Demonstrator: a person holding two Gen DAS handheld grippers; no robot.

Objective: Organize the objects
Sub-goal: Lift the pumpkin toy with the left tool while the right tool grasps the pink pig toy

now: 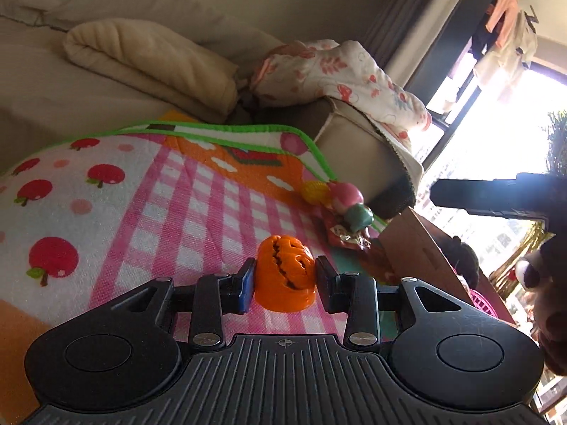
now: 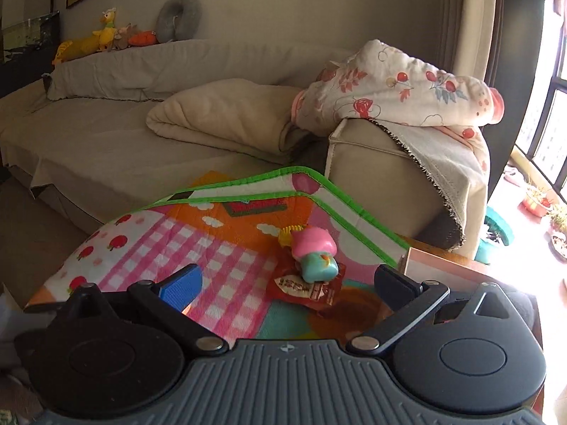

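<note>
My left gripper [image 1: 285, 279] is shut on an orange jack-o'-lantern pumpkin toy [image 1: 283, 276], a pad against each of its sides, just above the pink checked play mat [image 1: 159, 219]. Further along the mat lie a pink and teal toy [image 1: 351, 202], a yellow toy [image 1: 313, 191] and a red wrapper [image 1: 347, 235]. My right gripper [image 2: 288, 276] hangs wide open over the mat [image 2: 212, 248] with nothing held. The pink and teal toy [image 2: 315, 255] sits just ahead of it on the red wrapper [image 2: 304, 288], with the yellow toy [image 2: 288, 232] behind.
A beige sofa [image 2: 124, 134] with a folded cream blanket [image 2: 226, 113] and a floral quilt [image 2: 397, 85] runs behind the mat. A cardboard box [image 1: 414, 244] and a pink basket [image 1: 483, 301] stand to the right. A brown plush toy [image 1: 553, 283] fills the right edge.
</note>
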